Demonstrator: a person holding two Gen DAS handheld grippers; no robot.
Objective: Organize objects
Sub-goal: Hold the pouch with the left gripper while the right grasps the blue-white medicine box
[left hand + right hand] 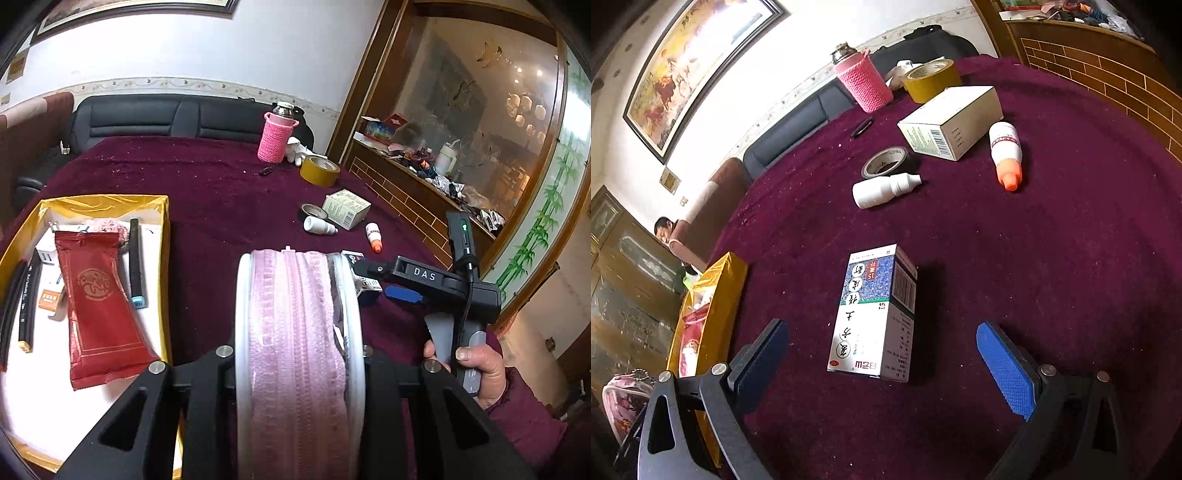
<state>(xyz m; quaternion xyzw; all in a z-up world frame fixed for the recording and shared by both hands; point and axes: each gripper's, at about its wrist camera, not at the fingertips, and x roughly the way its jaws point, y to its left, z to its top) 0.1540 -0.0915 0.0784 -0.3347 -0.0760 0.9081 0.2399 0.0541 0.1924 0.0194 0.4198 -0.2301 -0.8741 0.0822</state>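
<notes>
Left gripper: your left gripper (299,369) is clamped narrow on a round clear pouch with a pink zipper band (297,332), held just right of the box.
Right gripper: your right gripper (882,365) stands wide, blue pads either side of the blue-and-white printed carton (877,314), not touching it.
Done: the yellow-walled open box (164,236) already holds a red foil packet (99,299), black cables and a dark pen-like stick.
Left: on the maroon cloth (1052,258) lie a white dropper bottle (882,190), an orange-capped bottle (1006,155), a white carton (955,122), black tape (886,162), yellow tape (931,79) and a pink-knit flask (862,79).
Writing: "DAS" on your right gripper's body; "OTC" on the carton, its Chinese characters too skewed to read reliably.
</notes>
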